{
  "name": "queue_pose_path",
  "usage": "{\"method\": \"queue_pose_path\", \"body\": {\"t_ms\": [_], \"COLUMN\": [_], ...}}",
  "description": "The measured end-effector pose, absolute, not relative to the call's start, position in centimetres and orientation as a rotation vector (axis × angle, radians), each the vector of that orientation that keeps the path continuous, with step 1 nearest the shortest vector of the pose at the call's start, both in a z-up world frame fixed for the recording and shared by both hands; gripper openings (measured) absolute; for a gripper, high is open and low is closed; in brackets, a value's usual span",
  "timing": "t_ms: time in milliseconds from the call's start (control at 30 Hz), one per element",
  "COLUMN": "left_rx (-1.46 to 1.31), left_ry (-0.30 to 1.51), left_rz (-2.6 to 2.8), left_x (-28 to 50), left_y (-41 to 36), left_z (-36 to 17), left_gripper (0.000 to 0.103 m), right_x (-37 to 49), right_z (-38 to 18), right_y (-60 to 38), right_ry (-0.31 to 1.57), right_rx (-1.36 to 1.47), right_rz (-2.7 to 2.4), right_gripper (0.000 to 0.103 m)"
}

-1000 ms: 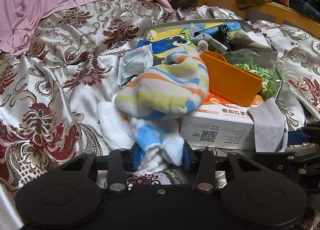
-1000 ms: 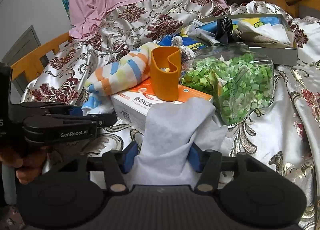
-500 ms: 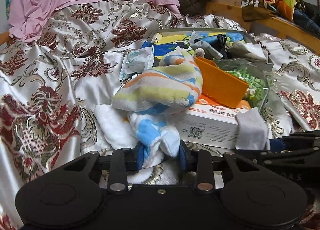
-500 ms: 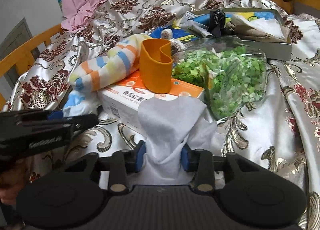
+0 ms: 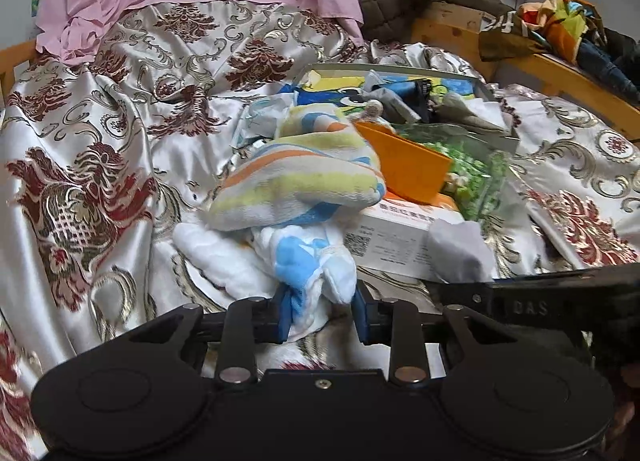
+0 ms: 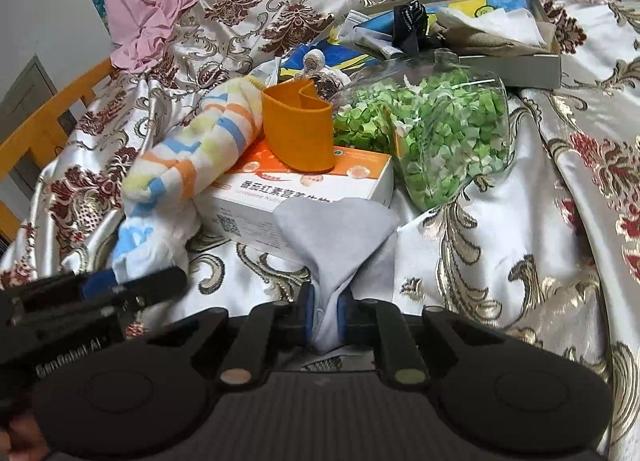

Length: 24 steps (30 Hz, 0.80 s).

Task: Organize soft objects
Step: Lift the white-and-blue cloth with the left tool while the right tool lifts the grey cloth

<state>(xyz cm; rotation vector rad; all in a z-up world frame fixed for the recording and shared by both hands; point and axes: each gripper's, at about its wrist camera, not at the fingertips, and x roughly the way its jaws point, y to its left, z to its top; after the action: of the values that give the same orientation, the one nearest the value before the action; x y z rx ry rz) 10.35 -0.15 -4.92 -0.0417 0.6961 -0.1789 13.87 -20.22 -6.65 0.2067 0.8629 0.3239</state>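
Two claws at work on the bed point(image 5: 100, 133), and each has one piece of cloth. The left claw point(image 5: 320, 315) has its blue pads closed in on the bunched end of a striped towel point(image 5: 304, 181); its jaws have just been narrowing, and the cloth fills the gap between them. The right claw point(image 6: 324, 317) has just been squeezing down too, and now stands nearly closed, pinching the lower end of a grey cloth point(image 6: 336, 229) into a tight fold.

Counting the rest: one white and orange carton point(image 6: 304, 189), one orange cup point(image 6: 300, 133) standing on it, one clear jar point(image 6: 432, 129) lying on its side, full of small green pieces, and one shallow open box point(image 6: 516, 61) further back, holding more fabrics.

The towel is soft terry, banded in yellow, orange, blue and white. Its rolled upper part drapes over the carton's left end, and its white and blue end hangs down into the left claw. The grey cloth is plain pale grey and smooth; it fans out wide above the pads and leans against the carton's front face. In the left view it shows as a pale lump point(image 5: 460, 249) at the carton's near corner, just beside the right claw's black arm.
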Motion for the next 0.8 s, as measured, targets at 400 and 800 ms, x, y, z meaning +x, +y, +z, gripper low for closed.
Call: {"method": "queue_pose_path", "body": {"t_ms": [400, 800], "left_rx": [-0.002, 0.113], "left_ry": [0.715, 0.727], "left_rz": [-0.111, -0.044], "left_x": [9.4, 11.7], "left_y": [-1.2, -1.8], "left_z": [-4.6, -5.2], "left_gripper": [0.039, 0.05], "right_x": [13.3, 13.4], "right_z": [-5.9, -5.9], "right_y": [-21.6, -20.7], "right_ry": [0.848, 0.849], "right_rx": [0.283, 0.267], "right_rz": [0.328, 0.36], "right_gripper": [0.011, 0.011]}}
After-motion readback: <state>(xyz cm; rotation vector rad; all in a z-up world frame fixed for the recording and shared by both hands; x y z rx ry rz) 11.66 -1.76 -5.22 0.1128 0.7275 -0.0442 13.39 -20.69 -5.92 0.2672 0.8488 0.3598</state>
